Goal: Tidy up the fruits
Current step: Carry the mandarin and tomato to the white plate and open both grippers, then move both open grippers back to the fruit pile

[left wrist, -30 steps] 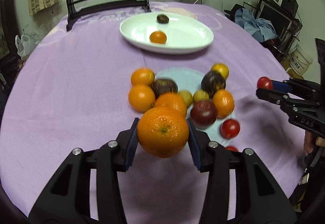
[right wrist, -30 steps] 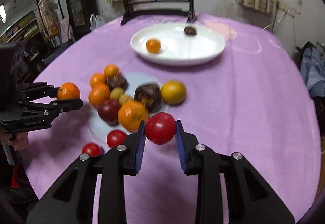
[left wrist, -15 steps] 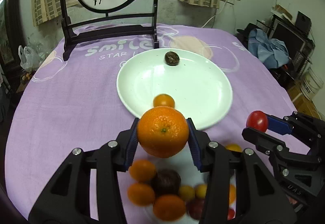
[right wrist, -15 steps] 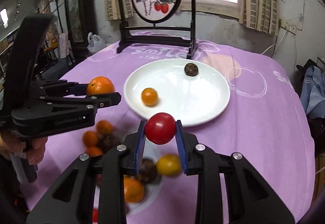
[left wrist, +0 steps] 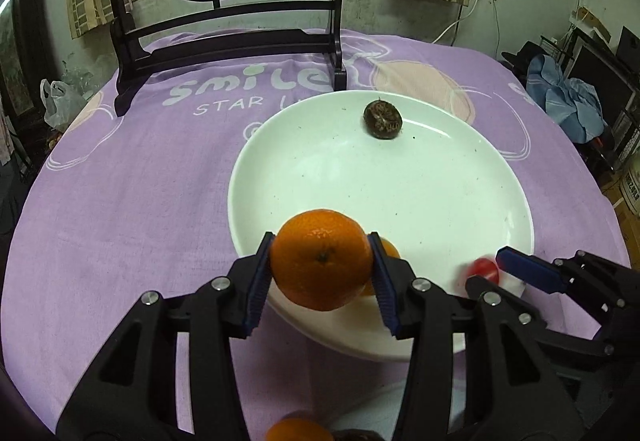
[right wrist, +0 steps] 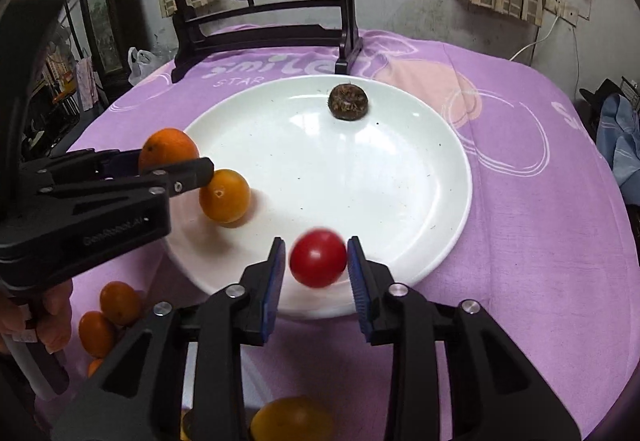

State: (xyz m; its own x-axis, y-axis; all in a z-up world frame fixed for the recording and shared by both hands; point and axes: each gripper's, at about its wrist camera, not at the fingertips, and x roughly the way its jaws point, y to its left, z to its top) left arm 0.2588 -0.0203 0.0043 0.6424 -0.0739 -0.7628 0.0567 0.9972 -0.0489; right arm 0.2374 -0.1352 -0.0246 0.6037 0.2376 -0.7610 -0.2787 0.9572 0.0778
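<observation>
Release over plate (left wrist: 256, 169) | our left gripper (left wrist: 320, 273) jaws opening, large orange (left wrist: 320, 259) between pads above near rim | our right gripper (right wrist: 316, 265) jaws opening, gaps visible, tomato (right wrist: 318, 257) dropping onto plate.

A white plate (left wrist: 500, 177) sits on a purple tablecloth (left wrist: 120, 201) with white lettering.

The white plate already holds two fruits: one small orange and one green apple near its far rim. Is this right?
Not quite. The fruit near the far rim of the white plate is a dark brown, rough-skinned fruit, not a green apple, as the right wrist view shows. The small orange is there.
</observation>
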